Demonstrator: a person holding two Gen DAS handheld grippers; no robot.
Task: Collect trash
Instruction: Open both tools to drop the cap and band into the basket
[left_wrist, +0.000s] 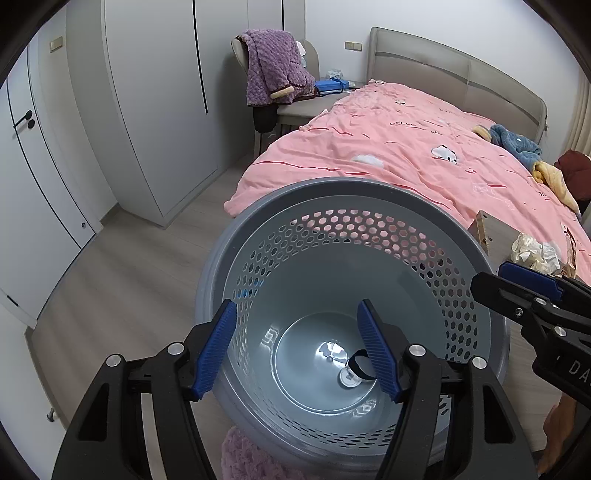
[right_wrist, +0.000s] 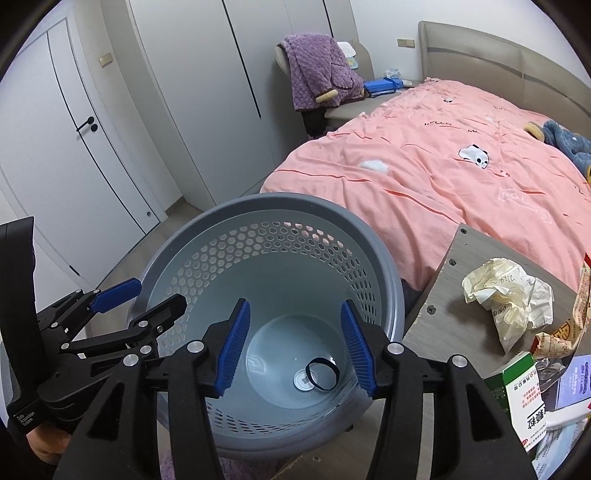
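Fingers of both the left gripper (left_wrist: 297, 350) and right gripper (right_wrist: 293, 349) stand apart, empty, over the grey bin (right_wrist: 373, 236). Black band (right_wrist: 322, 373) lies on its bottom; crumpled paper (right_wrist: 509, 295) sits on the worktop (right_wrist: 450, 317).

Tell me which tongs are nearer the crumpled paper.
Right. The right tongs hang open over the bin, just beside the crumpled paper on the board; the left tongs sit at the bin's far side.
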